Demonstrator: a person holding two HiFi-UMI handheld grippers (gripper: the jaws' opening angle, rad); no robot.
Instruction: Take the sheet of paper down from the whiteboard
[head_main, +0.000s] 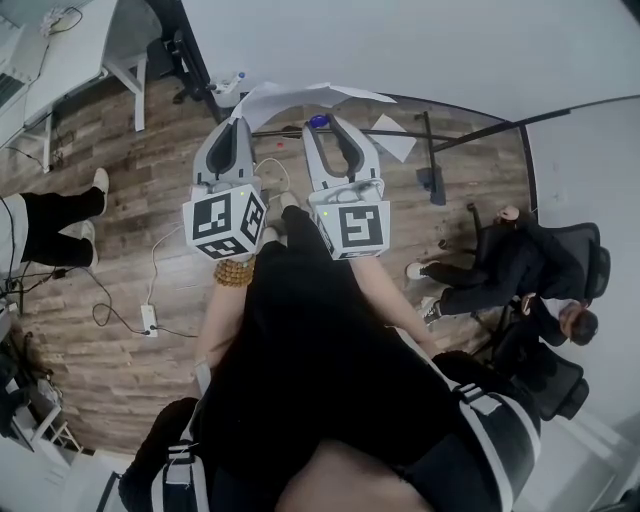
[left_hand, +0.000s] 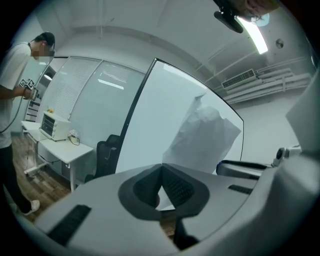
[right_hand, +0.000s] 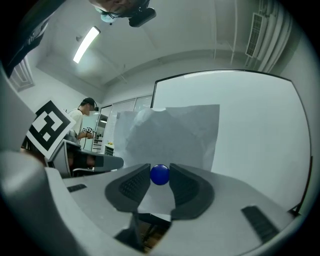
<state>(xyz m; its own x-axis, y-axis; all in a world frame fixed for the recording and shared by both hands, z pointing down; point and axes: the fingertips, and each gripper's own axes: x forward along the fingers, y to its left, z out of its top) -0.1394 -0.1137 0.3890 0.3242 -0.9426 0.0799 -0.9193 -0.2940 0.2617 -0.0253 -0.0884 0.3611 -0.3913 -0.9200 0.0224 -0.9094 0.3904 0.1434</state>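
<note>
The white sheet of paper (head_main: 300, 98) hangs on the whiteboard (head_main: 420, 45), and its left part curls away from the board. My left gripper (head_main: 240, 122) points up at that left edge. In the left gripper view the jaws of the left gripper (left_hand: 160, 168) meet on the edge of the paper (left_hand: 205, 135). A blue ball magnet (head_main: 318, 122) sits on the sheet. My right gripper (head_main: 336, 128) is shut on the magnet (right_hand: 160, 174), one jaw on each side, with the paper (right_hand: 170, 135) and the whiteboard (right_hand: 260, 125) behind it.
The whiteboard's black stand (head_main: 430, 160) rests on the wood floor. A person sits in an office chair (head_main: 515, 265) at the right, and another stands at the left (head_main: 50, 215). A power strip with cable (head_main: 148, 318) lies on the floor. A white desk (head_main: 90, 50) stands at the far left.
</note>
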